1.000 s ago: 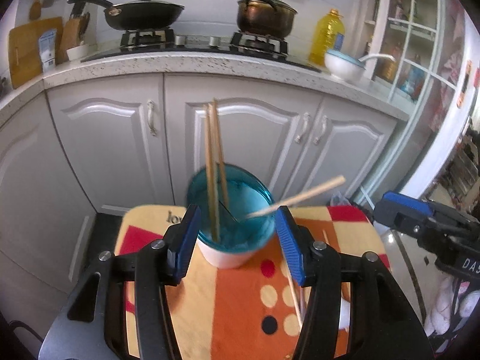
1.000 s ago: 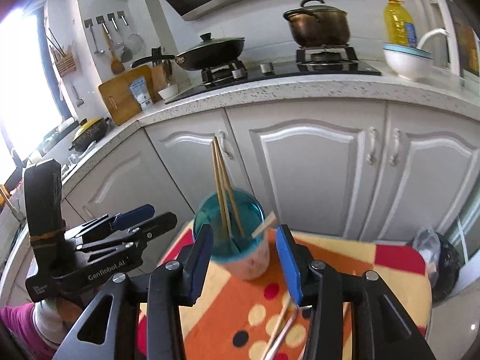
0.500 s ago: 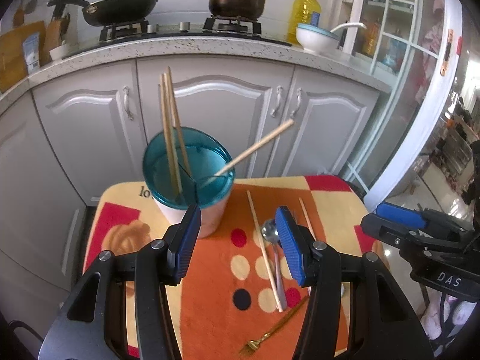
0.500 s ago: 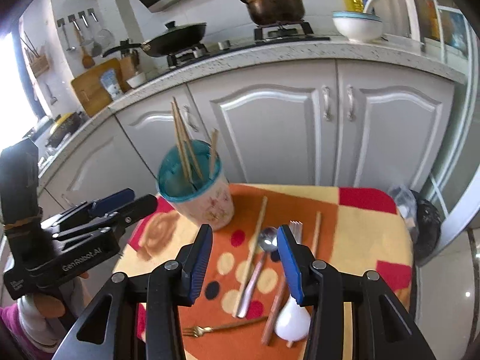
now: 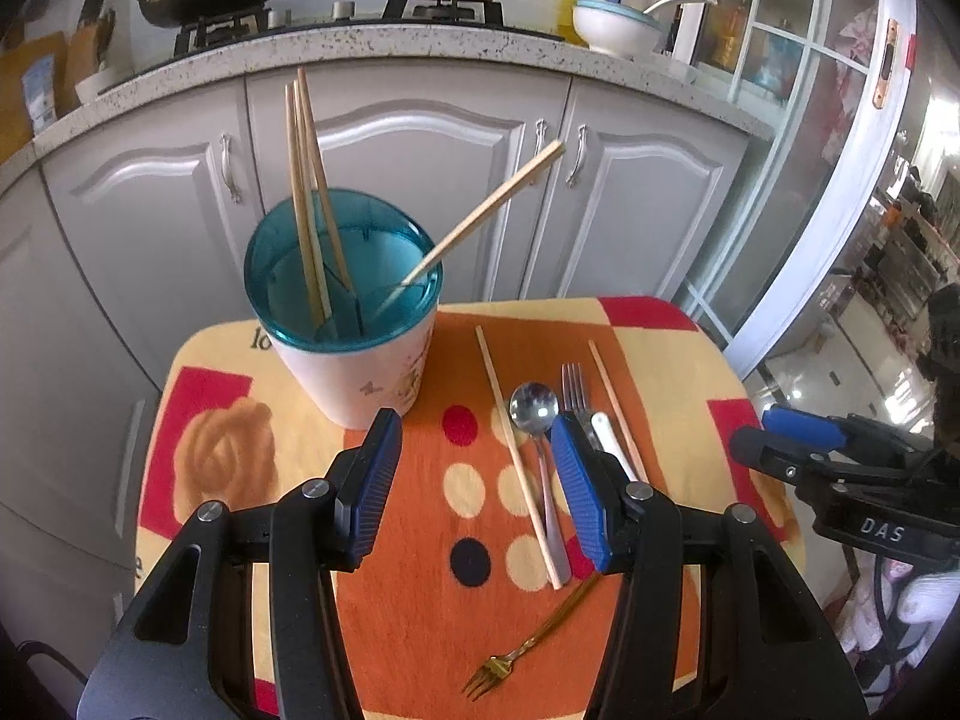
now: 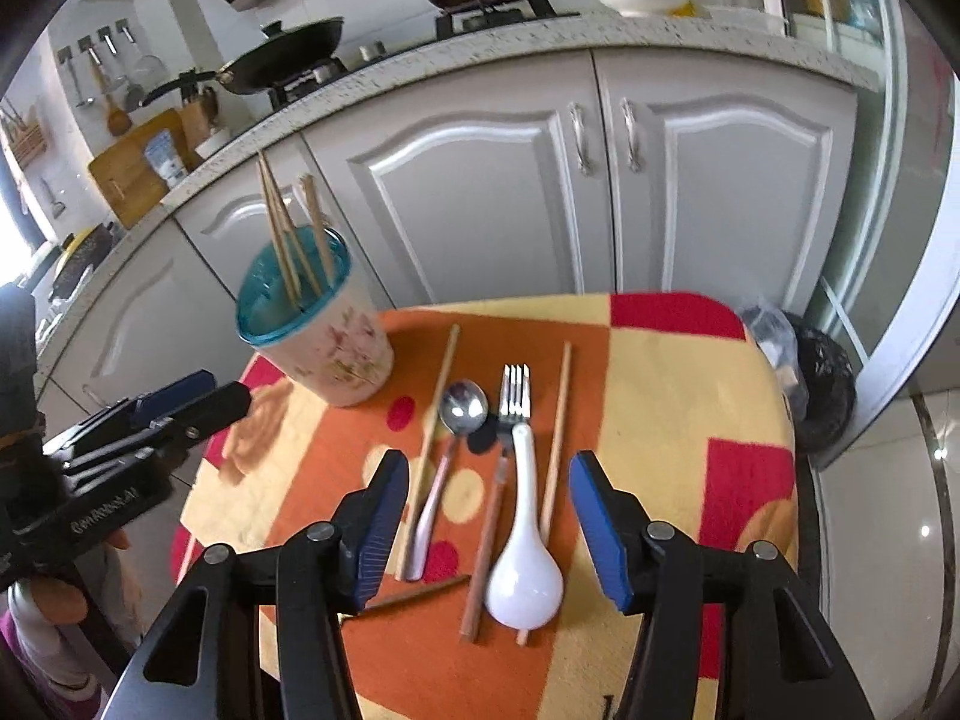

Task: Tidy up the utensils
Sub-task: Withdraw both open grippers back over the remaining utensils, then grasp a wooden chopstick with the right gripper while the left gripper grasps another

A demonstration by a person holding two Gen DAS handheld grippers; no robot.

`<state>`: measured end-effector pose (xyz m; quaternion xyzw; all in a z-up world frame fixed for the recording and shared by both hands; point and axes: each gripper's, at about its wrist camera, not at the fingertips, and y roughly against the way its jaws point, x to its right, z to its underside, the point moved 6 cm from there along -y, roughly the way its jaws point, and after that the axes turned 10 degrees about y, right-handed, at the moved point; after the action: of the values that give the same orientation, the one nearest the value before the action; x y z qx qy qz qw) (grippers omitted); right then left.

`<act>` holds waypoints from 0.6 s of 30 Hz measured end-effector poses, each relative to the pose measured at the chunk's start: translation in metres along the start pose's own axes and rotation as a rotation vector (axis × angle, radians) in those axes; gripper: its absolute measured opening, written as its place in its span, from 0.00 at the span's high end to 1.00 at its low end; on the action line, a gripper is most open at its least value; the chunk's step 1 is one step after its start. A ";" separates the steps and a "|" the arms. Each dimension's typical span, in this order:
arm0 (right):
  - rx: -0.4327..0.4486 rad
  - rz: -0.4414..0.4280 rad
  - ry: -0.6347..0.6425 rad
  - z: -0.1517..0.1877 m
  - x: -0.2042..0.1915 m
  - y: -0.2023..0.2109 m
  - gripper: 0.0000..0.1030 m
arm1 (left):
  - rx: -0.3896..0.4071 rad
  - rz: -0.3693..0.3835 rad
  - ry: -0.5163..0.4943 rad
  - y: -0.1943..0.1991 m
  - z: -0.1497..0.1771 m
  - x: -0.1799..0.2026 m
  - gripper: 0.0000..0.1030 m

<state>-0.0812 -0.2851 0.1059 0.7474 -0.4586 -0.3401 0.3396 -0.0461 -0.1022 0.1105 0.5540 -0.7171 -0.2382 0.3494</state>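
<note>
A white cup with a teal rim (image 5: 342, 312) stands at the back left of the small table and holds three wooden chopsticks (image 5: 309, 204). On the cloth to its right lie a chopstick (image 6: 435, 420), a metal spoon (image 6: 462, 408), a silver fork (image 6: 516, 396), a white ceramic spoon (image 6: 522, 570), a second chopstick (image 6: 555, 438) and a small gold fork (image 5: 528, 648). My left gripper (image 5: 474, 438) hangs open over the cloth, near the cup. My right gripper (image 6: 489, 468) is above the row of utensils, its jaws opening with nothing gripped between them.
The table carries an orange, yellow and red cloth (image 6: 660, 396). Grey kitchen cabinets (image 6: 468, 180) stand close behind it, with a stove, a pan and a pot on the counter. A black bin bag (image 6: 822, 384) sits on the floor at the right.
Both grippers have drawn back from the cup and tipped downward, so the utensils lying on the cloth came into view. The right jaws stand wider than before.
</note>
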 end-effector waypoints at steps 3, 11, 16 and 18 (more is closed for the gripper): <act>-0.027 0.001 -0.007 0.009 0.005 -0.010 0.48 | -0.023 0.012 0.008 -0.009 0.007 -0.006 0.50; -0.096 -0.023 -0.042 0.030 0.015 -0.041 0.48 | -0.142 0.030 0.052 -0.043 0.031 -0.018 0.50; -0.128 -0.022 -0.050 0.035 0.019 -0.057 0.48 | -0.188 0.058 0.039 -0.063 0.039 -0.010 0.50; -0.136 -0.024 -0.059 0.036 0.022 -0.061 0.48 | -0.212 0.074 0.033 -0.073 0.040 -0.003 0.50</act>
<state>-0.0753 -0.2908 0.0326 0.7177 -0.4353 -0.3965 0.3716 -0.0303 -0.1210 0.0303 0.4909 -0.7021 -0.2902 0.4265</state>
